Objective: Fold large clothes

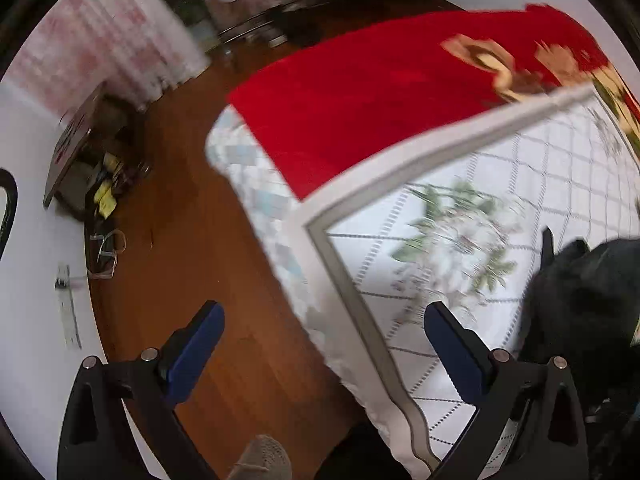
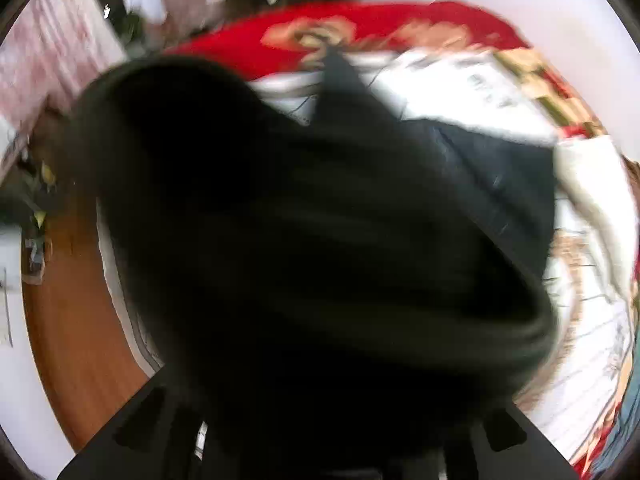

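The left claw (image 1: 324, 336) gapes empty at the frame bottom over the white quilted bed (image 1: 520, 184). The bulky black fabric garment (image 2: 320, 220) fills mid-frame in the right view and hides the right claw, so its state cannot be told. It looks mid-laydown; spreading the garment flat comes next.

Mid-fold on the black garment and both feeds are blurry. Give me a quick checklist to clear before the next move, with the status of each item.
1. Left gripper empty and open: ok, its blue fingers stand wide apart with nothing between them.
2. Right gripper's hold on the black garment: cannot tell, the cloth covers its fingers.
3. Garment on the bed: ok, it lies over the white quilt.
4. Garment lying flat: not ok, it looks bunched and heaped.
5. Left gripper over the work area: not ok, it straddles the quilt's edge, partly above the wooden floor.
6. Picture sharpness: not ok, right wrist view is heavily blurred.
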Demonstrator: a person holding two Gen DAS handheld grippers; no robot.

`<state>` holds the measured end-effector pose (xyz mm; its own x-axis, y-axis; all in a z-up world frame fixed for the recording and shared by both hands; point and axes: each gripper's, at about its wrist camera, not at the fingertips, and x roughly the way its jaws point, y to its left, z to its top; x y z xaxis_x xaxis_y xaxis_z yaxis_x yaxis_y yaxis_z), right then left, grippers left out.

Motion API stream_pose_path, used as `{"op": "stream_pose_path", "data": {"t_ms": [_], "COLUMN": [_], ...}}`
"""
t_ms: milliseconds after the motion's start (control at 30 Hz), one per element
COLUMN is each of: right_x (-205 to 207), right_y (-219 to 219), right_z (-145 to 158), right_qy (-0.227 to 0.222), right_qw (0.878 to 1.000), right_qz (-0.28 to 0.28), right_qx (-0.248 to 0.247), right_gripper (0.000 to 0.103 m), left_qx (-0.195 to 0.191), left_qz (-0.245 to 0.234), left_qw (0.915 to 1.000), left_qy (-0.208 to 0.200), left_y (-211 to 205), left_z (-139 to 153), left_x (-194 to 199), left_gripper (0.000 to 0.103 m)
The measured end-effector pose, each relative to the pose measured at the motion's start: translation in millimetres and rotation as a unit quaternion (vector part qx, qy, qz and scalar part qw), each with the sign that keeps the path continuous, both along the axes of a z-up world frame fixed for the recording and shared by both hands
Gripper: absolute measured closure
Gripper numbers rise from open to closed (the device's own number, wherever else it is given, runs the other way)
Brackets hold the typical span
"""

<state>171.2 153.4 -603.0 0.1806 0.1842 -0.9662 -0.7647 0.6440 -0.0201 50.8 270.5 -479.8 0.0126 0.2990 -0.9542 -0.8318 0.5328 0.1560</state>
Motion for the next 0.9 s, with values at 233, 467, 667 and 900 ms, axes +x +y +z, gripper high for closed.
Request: {"op": "stream_pose_path", "data": {"t_ms": [233, 467, 667, 900], "right_x": [2.4, 55.9, 137.0, 161.4], "right_y": [-19.8, -153.9, -234.4, -224.7], "right_z": [37.2, 50.7, -8.0, -107.7], "right_qy": [0.119, 0.233, 0.246, 0.437], "right_qw": [0.989, 0.94, 0.912, 0.817], "right_qz": [0.012, -0.182, -0.277, -0.224], "right_qx": [0.089, 0.171, 0.177, 0.302], "right_gripper": [0.028, 0.028, 0.026, 0.001], "left_qx": [-0.014, -0.045, -0.04, -0.03], "left_qz": [-0.035, -0.134, -0.172, -0.181], "left_qw": [0.9966, 0.9874, 0.9814, 0.9804], "left_qy": [-0.074, -0.071, 0.076, 0.07], "left_y": [-8.2, -69.9, -92.4, -84.8], "left_z": [39.2, 15.0, -102.6, -101.7], "left_x": [40.5, 110.1, 105.4, 126.3], "left_gripper": [0.0, 0.0, 0.0, 0.001]}}
